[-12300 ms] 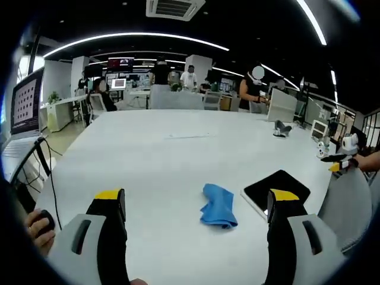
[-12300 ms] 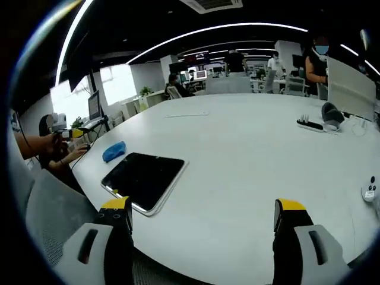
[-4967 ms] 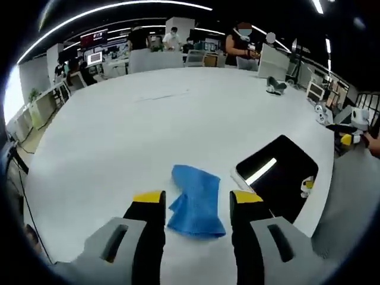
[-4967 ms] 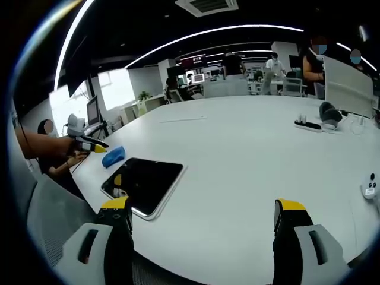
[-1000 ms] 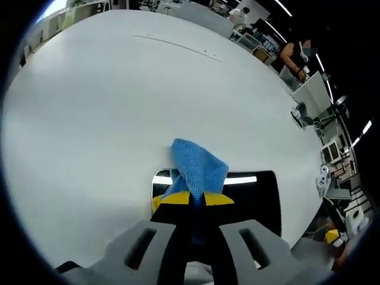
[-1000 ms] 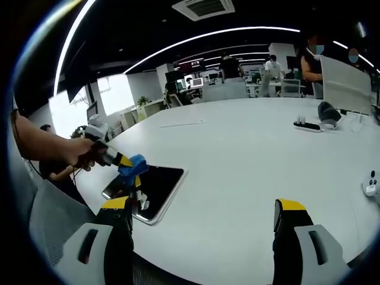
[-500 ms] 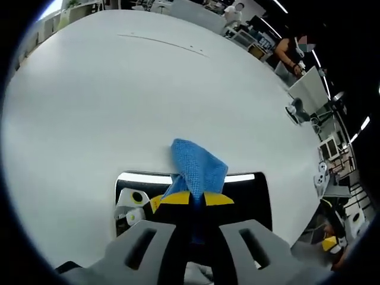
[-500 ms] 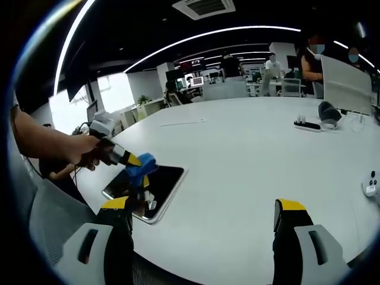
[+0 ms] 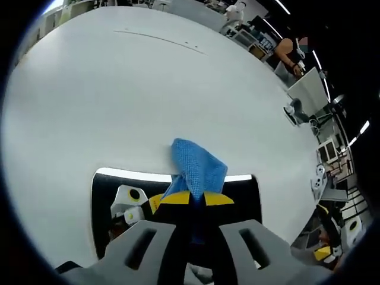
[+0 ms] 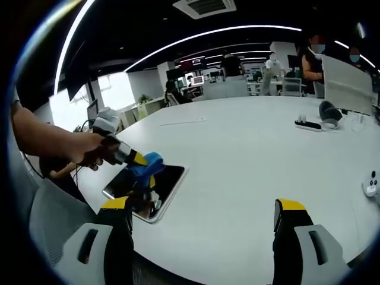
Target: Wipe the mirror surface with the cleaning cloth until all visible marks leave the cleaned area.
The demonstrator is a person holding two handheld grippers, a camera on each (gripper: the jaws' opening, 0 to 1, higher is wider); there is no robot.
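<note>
In the left gripper view my left gripper (image 9: pixel 196 198) is shut on the blue cleaning cloth (image 9: pixel 196 164), which sticks up past the yellow tips. Under it lies the dark mirror (image 9: pixel 113 196), flat on the white table (image 9: pixel 119 89), reflecting the gripper. The right gripper view has the same mirror (image 10: pixel 169 178) at the table's near left edge, with the left gripper (image 10: pixel 140 159) and the cloth (image 10: pixel 148 164) held over it by a hand (image 10: pixel 89 151). My right gripper (image 10: pixel 202 209) is open, well right of the mirror, with nothing between its jaws.
A power strip (image 10: pixel 309 124) and a grey headset (image 10: pixel 329 113) lie at the table's far right, and a small white device (image 10: pixel 371 185) at its right edge. A grey chair back (image 10: pixel 47 208) stands near the mirror. People and monitors are at the far end.
The left gripper with the cloth has moved further over the mirror, away from the person; more of the glass now lies under it. The right gripper has held still.
</note>
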